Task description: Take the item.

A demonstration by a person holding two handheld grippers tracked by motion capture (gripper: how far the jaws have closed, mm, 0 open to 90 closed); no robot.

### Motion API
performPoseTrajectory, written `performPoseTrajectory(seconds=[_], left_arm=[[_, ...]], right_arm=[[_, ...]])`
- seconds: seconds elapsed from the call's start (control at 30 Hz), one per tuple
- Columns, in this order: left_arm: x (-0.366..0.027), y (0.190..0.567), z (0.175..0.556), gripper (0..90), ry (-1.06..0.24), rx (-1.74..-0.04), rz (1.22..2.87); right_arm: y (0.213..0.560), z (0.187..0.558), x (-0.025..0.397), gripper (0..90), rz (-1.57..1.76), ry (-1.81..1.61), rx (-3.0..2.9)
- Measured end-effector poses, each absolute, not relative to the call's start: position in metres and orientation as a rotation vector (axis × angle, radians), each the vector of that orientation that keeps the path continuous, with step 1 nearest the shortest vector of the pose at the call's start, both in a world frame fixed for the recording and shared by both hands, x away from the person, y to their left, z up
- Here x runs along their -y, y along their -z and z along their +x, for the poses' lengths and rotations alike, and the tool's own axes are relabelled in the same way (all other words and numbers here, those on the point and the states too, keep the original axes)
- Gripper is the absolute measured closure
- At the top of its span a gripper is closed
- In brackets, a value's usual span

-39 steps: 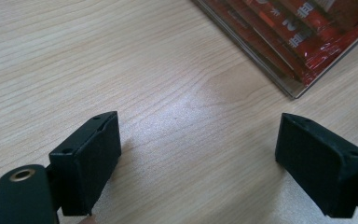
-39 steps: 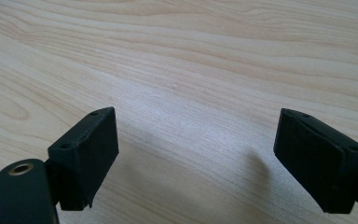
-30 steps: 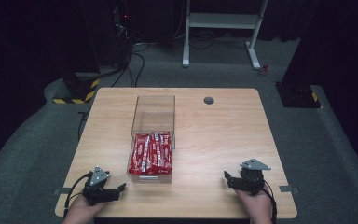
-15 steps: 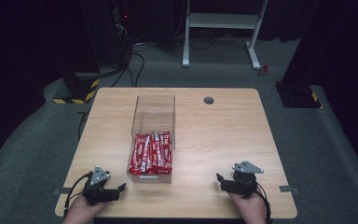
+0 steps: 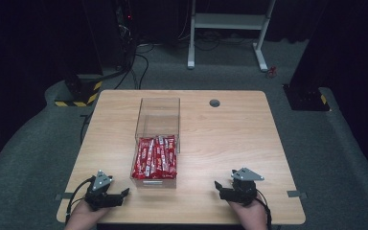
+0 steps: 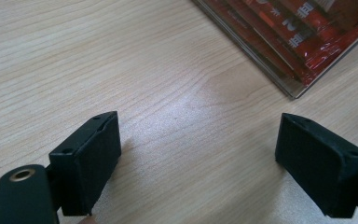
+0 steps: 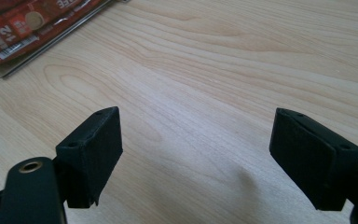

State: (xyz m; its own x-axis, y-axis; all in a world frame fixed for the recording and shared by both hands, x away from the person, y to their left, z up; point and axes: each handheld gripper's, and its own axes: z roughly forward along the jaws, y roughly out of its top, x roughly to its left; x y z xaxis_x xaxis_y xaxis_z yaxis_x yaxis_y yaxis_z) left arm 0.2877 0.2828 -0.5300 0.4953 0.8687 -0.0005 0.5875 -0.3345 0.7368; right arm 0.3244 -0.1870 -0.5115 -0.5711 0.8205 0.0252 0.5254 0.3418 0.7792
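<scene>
At the near edge of the counter (image 5: 249,139), both hands rest low, each holding tongs pointed inward toward the middle. The left tongs (image 5: 122,194) sit at the near left corner, jaws spread wide over bare wood. The right tongs (image 5: 219,186) sit at the near right, jaws equally wide and empty. Between them and farther back stands a clear box (image 5: 156,143), red packets (image 5: 155,155) filling its near half.
</scene>
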Motion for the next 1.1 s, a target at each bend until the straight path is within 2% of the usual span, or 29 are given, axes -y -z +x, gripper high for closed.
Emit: performPoseTrajectory(seconds=[0.53, 1.1], left_arm=[[-0.283, 0.530, 0.287, 14.5, -0.520, -1.195, 2.049], [-0.283, 0.530, 0.288, 14.5, -0.524, -1.192, 2.054]], right_arm=[[0.492, 0.324, 0.176, 17.9, 1.113, -1.112, -2.251], [0.470, 0.333, 0.143, 18.6, 1.049, -1.183, -2.271]])
